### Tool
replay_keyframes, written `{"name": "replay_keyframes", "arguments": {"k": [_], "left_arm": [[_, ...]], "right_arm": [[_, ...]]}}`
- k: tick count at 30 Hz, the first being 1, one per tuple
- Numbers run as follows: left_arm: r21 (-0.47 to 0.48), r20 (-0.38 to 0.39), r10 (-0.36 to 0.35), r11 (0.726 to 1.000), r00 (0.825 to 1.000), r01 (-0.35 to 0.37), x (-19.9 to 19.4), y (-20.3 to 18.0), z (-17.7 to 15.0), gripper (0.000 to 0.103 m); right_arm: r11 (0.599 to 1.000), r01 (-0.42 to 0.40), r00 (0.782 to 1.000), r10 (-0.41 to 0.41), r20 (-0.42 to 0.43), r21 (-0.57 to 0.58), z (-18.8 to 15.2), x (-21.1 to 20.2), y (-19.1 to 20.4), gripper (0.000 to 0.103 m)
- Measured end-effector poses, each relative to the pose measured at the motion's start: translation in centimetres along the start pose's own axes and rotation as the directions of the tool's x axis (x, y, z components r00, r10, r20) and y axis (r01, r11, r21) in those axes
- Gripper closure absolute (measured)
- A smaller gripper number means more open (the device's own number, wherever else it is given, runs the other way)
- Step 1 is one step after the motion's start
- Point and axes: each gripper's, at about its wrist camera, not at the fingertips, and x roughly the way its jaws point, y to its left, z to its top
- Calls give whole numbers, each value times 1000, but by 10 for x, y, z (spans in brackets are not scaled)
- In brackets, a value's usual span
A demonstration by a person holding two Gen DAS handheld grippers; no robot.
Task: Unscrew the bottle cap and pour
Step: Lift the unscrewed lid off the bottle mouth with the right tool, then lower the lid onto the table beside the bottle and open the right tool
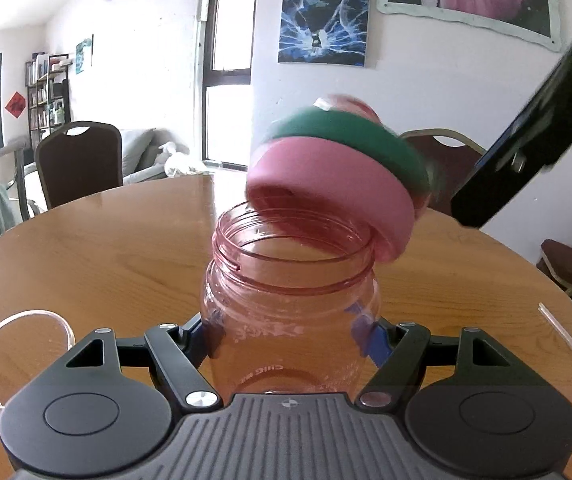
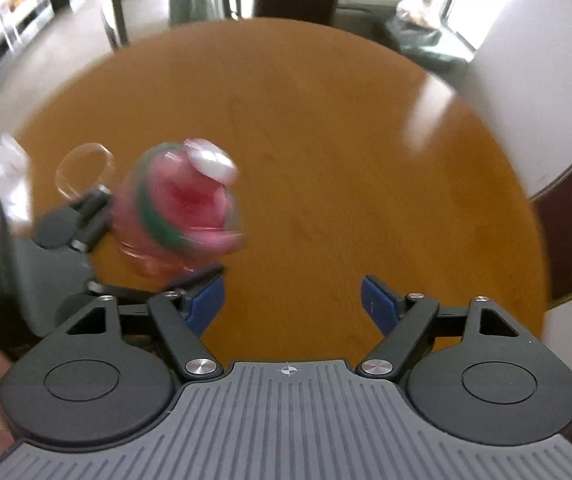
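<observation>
The left gripper (image 1: pixel 291 332) has its fingers closed on the bottle (image 1: pixel 289 312), steadying it upright on the counter (image 1: pixel 106 248). The cap (image 1: pixel 337 172) tilts off the open neck. The right gripper (image 2: pixel 291 300) is spread wide, holding nothing.

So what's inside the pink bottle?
The pink bottle looks empty: through its open mouth and clear walls only the table shows. The very bottom is hidden behind the left gripper. The pink cap sits tilted, half off the rim.
</observation>
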Motion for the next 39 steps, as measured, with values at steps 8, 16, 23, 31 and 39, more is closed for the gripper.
{"name": "replay_keyframes", "arguments": {"k": [8,16,23,31,39], "left_arm": [[24,-7,2,1000,1000,-2,2,1,-2,31],[35,-21,-12,999,1000,13,1,6,-1,31],[38,-50,8,999,999,-6,5,8,4,31],[55,-53,11,998,999,-8,4,8,1,31],[64,-48,8,998,999,-5,4,9,-1,31]], "right_arm": [[993,-113,994,113,0,-15,2,22,10,19],[925,289,884,-357,302,247,39,90,-117,17],[780,205,970,-243,-17,591,45,165,-210,20],[873,-35,998,2,67,487,21,148,-168,20],[958,45,995,-67,69,284,37,110,-147,20]]}}
